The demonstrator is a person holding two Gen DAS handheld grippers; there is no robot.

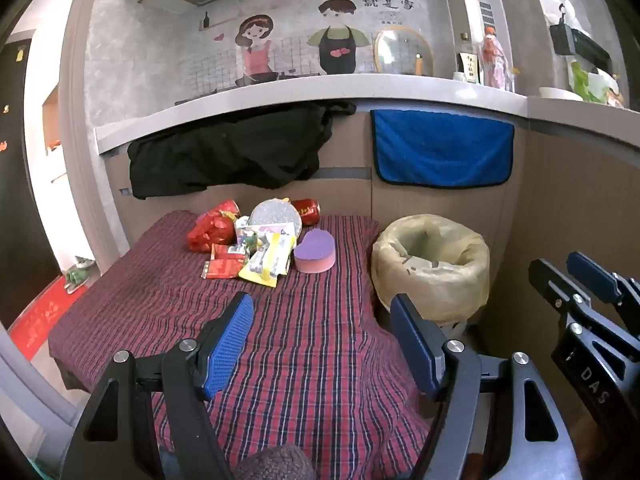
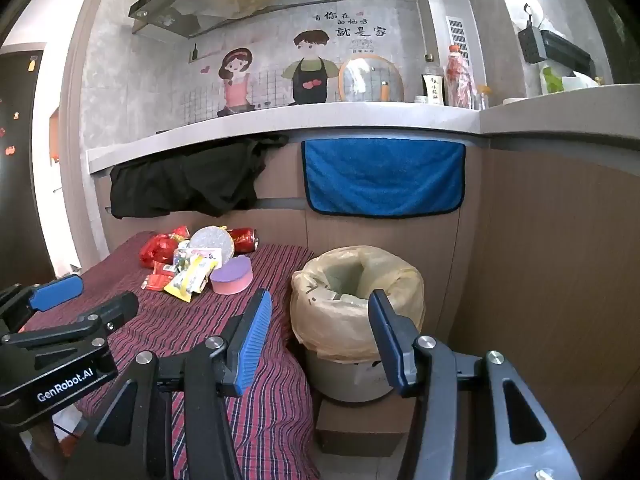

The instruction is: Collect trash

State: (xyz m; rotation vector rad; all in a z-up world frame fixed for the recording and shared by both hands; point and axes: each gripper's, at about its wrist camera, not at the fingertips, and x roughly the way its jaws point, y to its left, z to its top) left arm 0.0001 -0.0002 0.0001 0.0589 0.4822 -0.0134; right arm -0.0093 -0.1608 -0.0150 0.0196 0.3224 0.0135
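A pile of trash lies at the far end of a low table with a red plaid cloth (image 1: 304, 344): a red foil bag (image 1: 212, 228), red packets (image 1: 224, 266), a yellow wrapper (image 1: 268, 260), a silver round disc (image 1: 274, 214), a red can (image 1: 306, 210) and a purple-pink heart sponge (image 1: 314, 252). The pile also shows in the right wrist view (image 2: 192, 272). A bin lined with a yellowish bag (image 1: 432, 264) stands right of the table (image 2: 356, 292). My left gripper (image 1: 324, 344) is open and empty over the cloth. My right gripper (image 2: 320, 340) is open and empty near the bin.
A kitchen counter (image 1: 320, 88) runs behind the table, with a black cloth (image 1: 228, 148) and a blue towel (image 1: 444, 148) hanging from it. Bottles (image 2: 456, 80) stand on the counter. Brown cabinet panels (image 2: 540, 260) close off the right side.
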